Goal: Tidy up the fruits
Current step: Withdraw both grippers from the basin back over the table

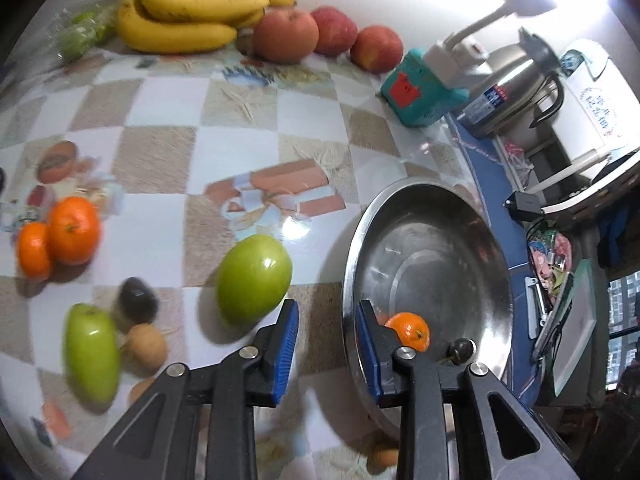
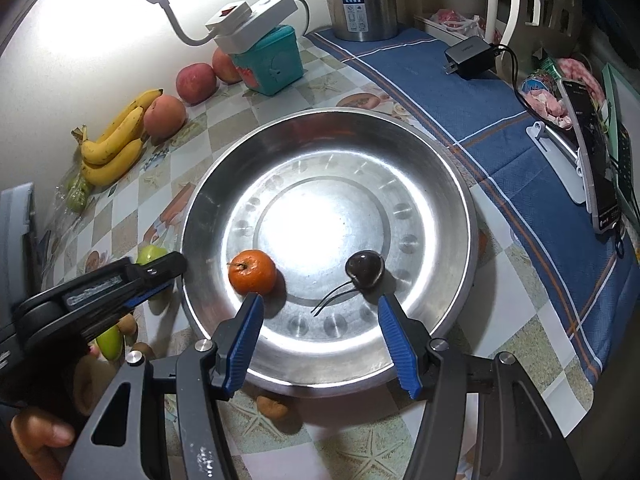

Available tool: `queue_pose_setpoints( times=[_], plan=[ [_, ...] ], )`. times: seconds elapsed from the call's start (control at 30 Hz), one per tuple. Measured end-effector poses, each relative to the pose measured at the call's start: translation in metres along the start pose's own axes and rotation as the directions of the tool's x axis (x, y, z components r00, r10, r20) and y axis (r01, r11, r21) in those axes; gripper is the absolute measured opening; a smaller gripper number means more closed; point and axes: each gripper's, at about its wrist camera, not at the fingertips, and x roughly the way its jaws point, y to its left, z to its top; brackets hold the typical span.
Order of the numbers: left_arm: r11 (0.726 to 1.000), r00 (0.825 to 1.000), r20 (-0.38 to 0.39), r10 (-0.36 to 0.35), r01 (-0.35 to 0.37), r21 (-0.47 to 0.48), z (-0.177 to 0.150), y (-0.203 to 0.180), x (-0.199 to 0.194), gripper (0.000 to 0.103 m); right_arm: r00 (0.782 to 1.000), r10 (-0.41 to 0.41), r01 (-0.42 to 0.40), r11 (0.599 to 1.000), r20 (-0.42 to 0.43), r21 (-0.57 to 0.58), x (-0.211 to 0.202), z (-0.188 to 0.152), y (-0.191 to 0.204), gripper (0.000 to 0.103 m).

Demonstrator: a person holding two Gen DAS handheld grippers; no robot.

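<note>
A wide steel basin (image 2: 452, 184) is seen on the checkered desk (image 1: 168, 148), and two fruits are held in it: a small tangerine (image 2: 252, 272) on the near left of the floor and a dark cherry (image 2: 365, 269) with a thin stem to its right, the two lying apart.

The right claw (image 2: 320, 316) is held spread above the near rim of the basin, with nothing between its blue pads; the tangerine is seen just beyond its left pad and the cherry just beyond its right one. The left claw (image 1: 327, 320) is likewise spread and empty, positioned at the basin's left rim, one pad over the desk and the other over the basin.

Outside the basin, a large green fruit (image 1: 253, 280) is found just beside the left claw. Further left, a second green fruit (image 1: 91, 354), a dark avocado-like fruit (image 1: 136, 300) and a small brown fruit (image 1: 146, 346) are grouped closely, and two oranges (image 1: 60, 236) are seen touching each other behind them. Along the wall, a bunch of bananas (image 1: 188, 12) and three reddish apples (image 1: 326, 36) are lined up. A teal box (image 2: 270, 62) carrying a white power strip (image 2: 252, 18) is seen beside the apples.
</note>
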Motion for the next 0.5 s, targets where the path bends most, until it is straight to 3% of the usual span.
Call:
queue_pose_setpoints(
  times=[0.1,0.23,0.33,0.4,0.5],
  plan=[
    [0.999,0.998,0.044,0.041,-0.042,0.02,-0.005,-0.001,-0.026,0.051,1.0,0.011,-0.011,1.0,-0.001,-0.013,-0.003,-0.005,0.005,0.061],
    [0.991,0.987,0.099,0.126,-0.129,0.025,-0.014,0.002,-0.053,0.062,1.0,0.025,-0.026,0.999,-0.005,-0.031,-0.009,-0.015,0.013,0.061],
    [0.978,0.972,0.104,0.208,-0.209,-0.006,-0.022,0.014,-0.064,0.076,0.999,0.039,-0.04,0.998,-0.014,-0.045,-0.012,-0.024,0.018,0.061],
    [0.966,0.961,0.105,0.257,-0.255,-0.035,-0.029,0.025,-0.069,0.091,0.999,0.046,-0.047,0.997,-0.027,-0.053,-0.014,-0.031,0.021,0.061],
    [0.955,0.954,0.071,0.291,-0.285,-0.082,-0.036,0.043,-0.073,0.099,0.997,0.052,-0.055,0.997,-0.052,-0.06,-0.015,-0.038,0.023,0.061]
  ],
)
